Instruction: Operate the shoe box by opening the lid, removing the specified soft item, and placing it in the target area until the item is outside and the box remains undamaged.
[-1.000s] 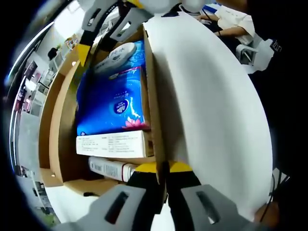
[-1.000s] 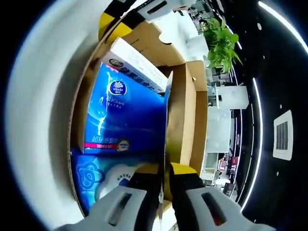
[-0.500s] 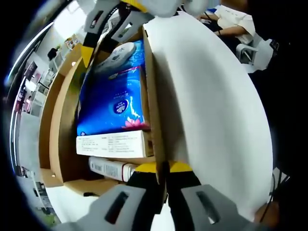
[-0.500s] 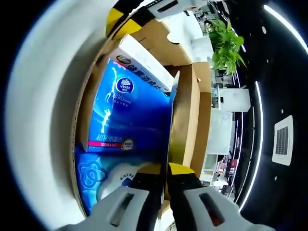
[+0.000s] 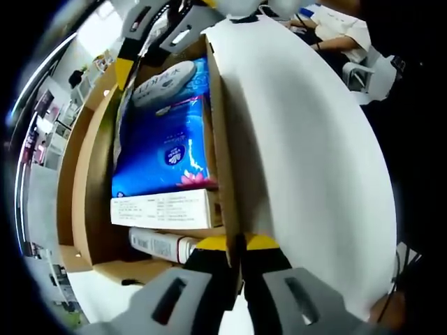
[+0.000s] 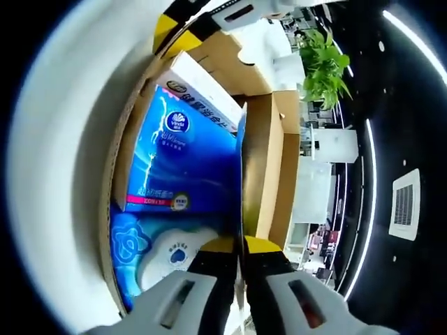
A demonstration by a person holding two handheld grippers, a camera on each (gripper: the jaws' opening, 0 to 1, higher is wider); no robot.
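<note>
Left gripper view: left gripper [image 5: 235, 246] at the bottom, jaws pressed together, pinching the thin cardboard wall of the open shoe box [image 5: 222, 150]. Box sits on a white desk [image 5: 314, 153]. Inside the box, a blue tissue pack [image 5: 166, 143] lies against that wall; a white carton [image 5: 162, 210] rests just below it and a white tube [image 5: 164, 246] under that. The right gripper [image 5: 150, 31] comes in at the top edge, on the far end of the box. A person's sleeve [image 5: 335, 24] shows at upper right.

Right gripper view: right gripper [image 6: 239, 248] at the bottom, jaws squeezed on the edge of a brown cardboard flap. Blue tissue pack [image 6: 183, 164] sits inside the box; a blue-white wipes pack [image 6: 164, 251] lies near the jaws. Left gripper [image 6: 202, 17] at the top. A green plant [image 6: 323, 59] stands beyond.
</note>
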